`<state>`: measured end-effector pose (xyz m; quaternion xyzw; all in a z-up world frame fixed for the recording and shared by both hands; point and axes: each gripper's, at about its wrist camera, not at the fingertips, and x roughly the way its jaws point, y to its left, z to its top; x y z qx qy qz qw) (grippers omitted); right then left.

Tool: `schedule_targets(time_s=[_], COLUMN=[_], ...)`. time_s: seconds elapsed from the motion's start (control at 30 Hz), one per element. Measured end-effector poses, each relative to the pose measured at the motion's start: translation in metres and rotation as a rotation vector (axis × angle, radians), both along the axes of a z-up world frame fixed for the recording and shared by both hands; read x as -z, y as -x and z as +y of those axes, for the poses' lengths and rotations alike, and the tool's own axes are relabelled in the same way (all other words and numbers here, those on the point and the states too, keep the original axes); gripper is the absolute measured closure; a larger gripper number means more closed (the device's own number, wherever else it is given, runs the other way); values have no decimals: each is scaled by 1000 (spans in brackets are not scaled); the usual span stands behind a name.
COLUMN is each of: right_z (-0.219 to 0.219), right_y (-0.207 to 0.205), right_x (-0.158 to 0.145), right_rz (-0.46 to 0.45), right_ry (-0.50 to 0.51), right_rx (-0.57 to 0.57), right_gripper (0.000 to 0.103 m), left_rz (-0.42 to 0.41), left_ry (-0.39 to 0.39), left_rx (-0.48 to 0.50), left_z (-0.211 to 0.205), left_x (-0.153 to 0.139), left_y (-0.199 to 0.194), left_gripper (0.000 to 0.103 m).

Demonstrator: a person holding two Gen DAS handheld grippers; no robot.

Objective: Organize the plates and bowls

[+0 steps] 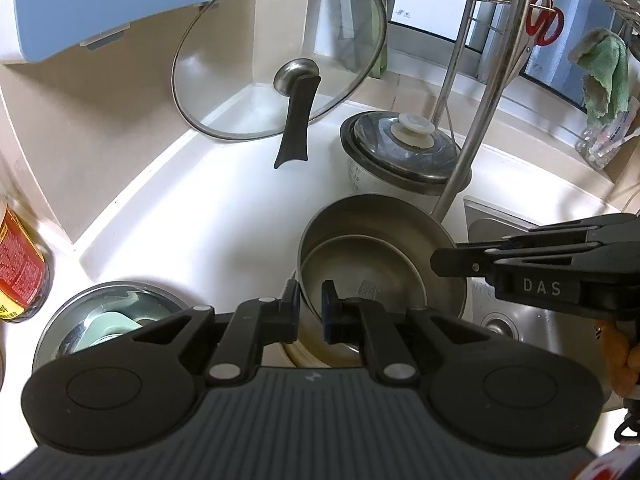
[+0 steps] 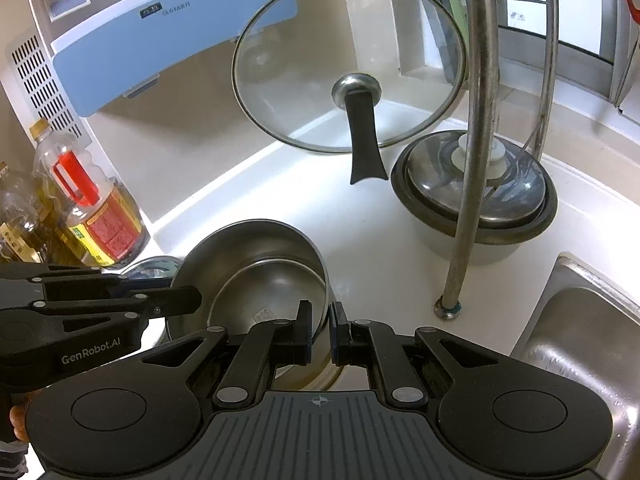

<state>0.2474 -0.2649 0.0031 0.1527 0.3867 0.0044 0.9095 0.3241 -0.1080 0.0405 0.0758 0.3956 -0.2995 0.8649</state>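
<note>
**Two grippers pinching opposite rims of the nested steel bowls**

The large steel bowl (image 1: 384, 216) is sitting on the white counter (image 1: 208, 216), with a smaller steel bowl (image 1: 360, 276) nesting inside it and a cream dish (image 1: 304, 354) showing beneath the near edge. The left gripper (image 1: 311, 306) is closing narrowly over the near rim, one finger outside the wall and one inside, gripping it. The right gripper (image 2: 320, 330) is doing the same on the opposite rim, its fingers drawn to a slim gap around the bowl's edge.

Open counter is lying behind the bowls toward the glass lid (image 1: 280, 52) leaning against the wall. Just behind on the sink side, a lidded pot (image 1: 404, 156) is standing near the bowl, and the slanting rack pole (image 2: 468, 184) is crossing close by. The sink (image 2: 580, 344) edge is running just beside the right gripper. On the other side, a round lidded container (image 1: 108, 316) is sitting near the left gripper, with oil bottles (image 2: 96, 208) beyond.
</note>
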Motion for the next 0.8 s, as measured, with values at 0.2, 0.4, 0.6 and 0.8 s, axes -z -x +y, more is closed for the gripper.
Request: schedule_targets(time_s=[0.2,0.4,0.6,0.8], right_z=[-1,0,1,0], right_y=[-3,-5,-6,-8], right_x=[3,4,5,7], right_rz=[14,23,30,39], right_ry=[-5,-7,-7,-8], right_rx=[-2,-5,-7,-7], right_gripper=[94,94,94,94], left_rz=[14,24,34,42], left_ry=[-4,-6,-10,-8], left_rx=[-3,-7,-9,-8], left_z=[-2,-1,-3,-3], left_x=[3,5,7,9], left_y=[-2,-4,-4,-6], left_gripper=[94,94,94,94])
